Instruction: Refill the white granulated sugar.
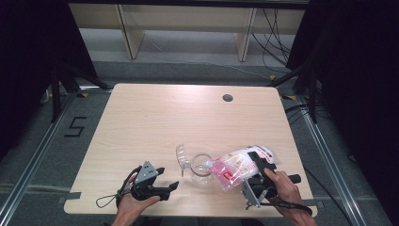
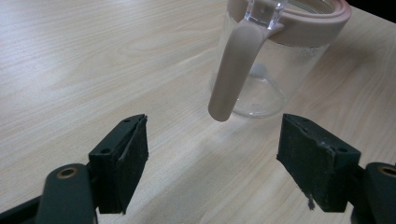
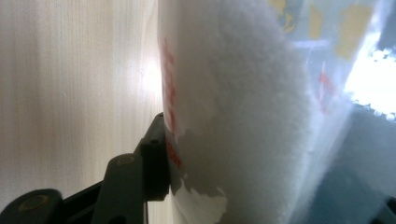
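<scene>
A clear jar [image 1: 203,173] with a pink rim stands near the table's front edge, its lid [image 1: 182,158] flipped open to the left. In the left gripper view the jar [image 2: 266,79] and its pink handle [image 2: 232,74] sit just ahead of the jaws. My left gripper [image 1: 168,178] rests left of the jar, open and holding nothing [image 2: 212,158]. My right gripper [image 1: 254,163] is shut on a bag of white powder [image 1: 237,167] with pink print. The bag is tilted with its corner at the jar's mouth. Up close, the bag [image 3: 243,107] bulges between the jaws.
The wooden table [image 1: 188,117] has a round cable hole [image 1: 227,98] at the back right. Its front edge runs just below both hands. Dark curtains and stand legs flank the table, and shelving stands behind it.
</scene>
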`<state>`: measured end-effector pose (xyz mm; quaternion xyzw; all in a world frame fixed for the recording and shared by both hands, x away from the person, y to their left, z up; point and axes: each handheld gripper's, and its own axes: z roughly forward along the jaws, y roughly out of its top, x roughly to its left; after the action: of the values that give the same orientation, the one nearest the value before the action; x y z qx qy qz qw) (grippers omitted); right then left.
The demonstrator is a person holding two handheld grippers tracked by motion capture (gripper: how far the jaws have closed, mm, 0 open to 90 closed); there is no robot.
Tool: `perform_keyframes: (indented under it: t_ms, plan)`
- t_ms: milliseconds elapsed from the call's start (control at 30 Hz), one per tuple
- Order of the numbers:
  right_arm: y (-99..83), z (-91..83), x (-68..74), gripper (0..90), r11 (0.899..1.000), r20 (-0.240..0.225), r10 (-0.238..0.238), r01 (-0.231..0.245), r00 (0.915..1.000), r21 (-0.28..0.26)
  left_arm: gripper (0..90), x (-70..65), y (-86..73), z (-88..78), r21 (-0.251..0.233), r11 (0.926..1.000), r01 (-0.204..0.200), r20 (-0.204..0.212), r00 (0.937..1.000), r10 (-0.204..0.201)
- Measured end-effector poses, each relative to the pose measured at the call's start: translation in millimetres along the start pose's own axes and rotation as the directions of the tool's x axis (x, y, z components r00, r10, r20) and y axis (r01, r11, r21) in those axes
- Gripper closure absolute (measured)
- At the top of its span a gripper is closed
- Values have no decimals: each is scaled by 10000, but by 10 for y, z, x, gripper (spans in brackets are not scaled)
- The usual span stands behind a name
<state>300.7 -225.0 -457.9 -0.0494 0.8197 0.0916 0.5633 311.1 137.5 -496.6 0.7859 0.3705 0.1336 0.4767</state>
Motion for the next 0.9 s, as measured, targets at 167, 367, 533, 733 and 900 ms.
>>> perform_keyframes:
  t_ms: [167,367,533,733,900]
  plan:
    - [23,-5,-14,503,9991,180,-423,423,9989,-42,240,-5,0,-1,54,10000,62,-64,10000,-62]
    - [75,8,-70,506,9927,339,-1198,1202,9922,-91,240,-12,-5,10,-19,9999,161,3,9999,-161]
    - [76,20,-63,509,9951,382,-987,986,9944,61,240,-16,-6,8,-30,9998,208,1,9998,-208]
    - [83,35,-87,512,9897,587,-1434,1430,9879,114,240,-13,-2,3,51,10000,-46,44,10000,46]
    - [82,28,-101,515,9864,676,-1639,1626,9841,247,240,-24,-2,1,65,10000,63,-41,10000,-63]
